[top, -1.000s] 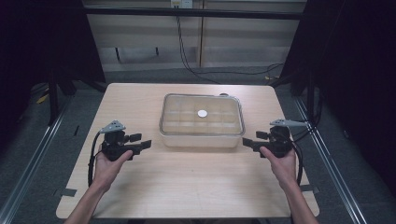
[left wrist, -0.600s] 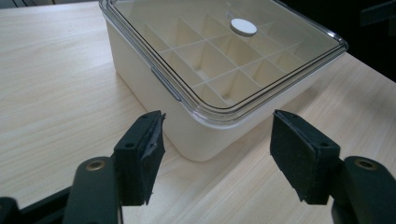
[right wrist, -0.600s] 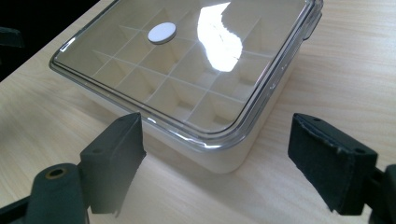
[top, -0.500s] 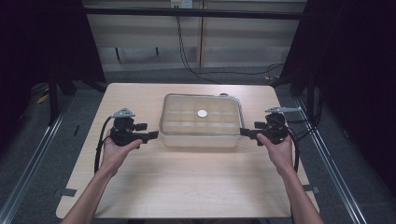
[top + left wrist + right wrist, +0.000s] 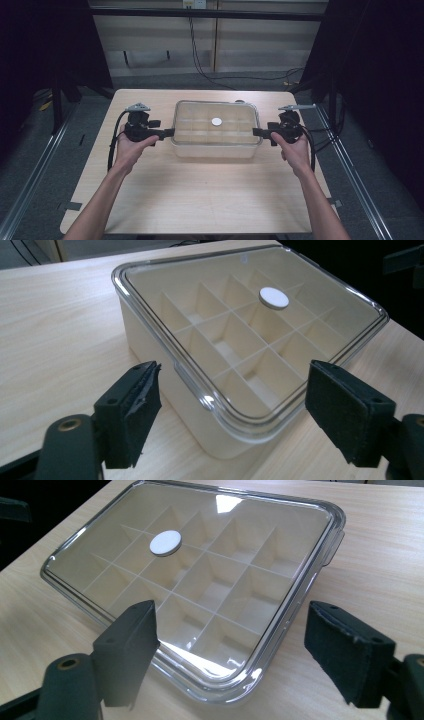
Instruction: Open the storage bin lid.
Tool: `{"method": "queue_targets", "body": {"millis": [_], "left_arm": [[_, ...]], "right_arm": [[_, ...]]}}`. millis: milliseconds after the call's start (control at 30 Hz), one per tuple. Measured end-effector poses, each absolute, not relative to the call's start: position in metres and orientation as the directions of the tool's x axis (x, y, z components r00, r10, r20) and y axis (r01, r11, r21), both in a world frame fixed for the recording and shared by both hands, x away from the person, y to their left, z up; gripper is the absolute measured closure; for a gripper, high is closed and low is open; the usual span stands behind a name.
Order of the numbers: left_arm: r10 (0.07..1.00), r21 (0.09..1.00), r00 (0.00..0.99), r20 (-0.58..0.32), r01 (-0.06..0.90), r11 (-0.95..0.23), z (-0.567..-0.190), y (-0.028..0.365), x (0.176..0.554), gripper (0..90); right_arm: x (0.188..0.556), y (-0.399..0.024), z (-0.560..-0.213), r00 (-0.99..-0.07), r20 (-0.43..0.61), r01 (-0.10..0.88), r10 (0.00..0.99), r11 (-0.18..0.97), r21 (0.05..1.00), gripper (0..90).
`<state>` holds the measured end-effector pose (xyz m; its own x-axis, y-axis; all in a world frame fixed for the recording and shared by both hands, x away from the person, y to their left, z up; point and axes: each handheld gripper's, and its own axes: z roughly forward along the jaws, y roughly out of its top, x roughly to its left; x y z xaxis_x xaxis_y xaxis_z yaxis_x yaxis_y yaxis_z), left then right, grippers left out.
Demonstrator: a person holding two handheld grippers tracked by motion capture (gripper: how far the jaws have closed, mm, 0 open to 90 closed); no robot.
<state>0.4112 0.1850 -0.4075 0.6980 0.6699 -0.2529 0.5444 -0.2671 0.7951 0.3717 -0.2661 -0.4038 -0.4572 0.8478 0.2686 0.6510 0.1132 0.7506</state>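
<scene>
A cream box with a clear lid [image 5: 215, 137] stands mid-table, its inside split into several compartments. A white round disc [image 5: 216, 121] lies on the lid. My left gripper [image 5: 169, 132] points at the box's left end and my right gripper [image 5: 256, 132] at its right end, both tips close to the rim. In the left gripper view the box [image 5: 240, 335] and the disc [image 5: 273, 297] lie ahead of the left gripper [image 5: 235, 372]; its jaws have just been opening, pads clear of the box corner between them. The right gripper [image 5: 232, 610] has just closed slightly; it frames the lid [image 5: 210, 570] and the disc [image 5: 165, 543] without touching.
The light wooden table [image 5: 200, 200] has bare room in front of the box. Black cables loop from both grippers beside the forearms. Dark floor and metal rails [image 5: 35, 160] flank the table, and a panelled wall with hanging cables stands behind it.
Both hands have moved forward and inward, from the table's sides to the box's two short ends. The left gripper's jaws stand wider apart than before.
</scene>
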Motion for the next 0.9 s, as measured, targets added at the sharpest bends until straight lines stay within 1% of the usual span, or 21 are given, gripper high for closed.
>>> {"method": "queue_targets", "body": {"millis": [100,200,267,467,700,800,900], "left_arm": [[0.664,0.79,0.703,-0.255,0.547,-0.276,-0.41,0.18,0.414,24.4],[0.673,0.776,0.701,-0.237,0.554,-0.303,-0.414,0.177,0.419,23.3],[0.668,0.771,0.699,-0.255,0.564,-0.295,-0.416,0.177,0.422,22.0],[0.674,0.759,0.686,-0.274,0.584,-0.286,-0.423,0.177,0.429,21.9],[0.68,0.749,0.683,-0.267,0.591,-0.3,-0.428,0.173,0.431,20.4],[0.683,0.743,0.674,-0.28,0.603,-0.291,-0.432,0.172,0.434,20.1],[0.682,0.735,0.673,-0.287,0.611,-0.293,-0.435,0.169,0.437,19.7]], "right_arm": [[0.376,-0.267,-0.406,-0.433,0.268,0.652,0.86,0.094,0.752,26.3],[0.382,-0.268,-0.409,-0.422,0.289,0.671,0.859,0.082,0.737,26.8],[0.385,-0.267,-0.41,-0.407,0.269,0.686,0.873,0.097,0.721,25.6],[0.396,-0.267,-0.418,-0.403,0.273,0.704,0.873,0.105,0.702,19.3],[0.403,-0.264,-0.431,-0.399,0.299,0.727,0.867,0.1,0.679,18.9],[0.406,-0.263,-0.434,-0.396,0.334,0.737,0.855,0.079,0.671,18.9],[0.407,-0.26,-0.437,-0.398,0.326,0.743,0.858,0.093,0.662,18.9]]}}
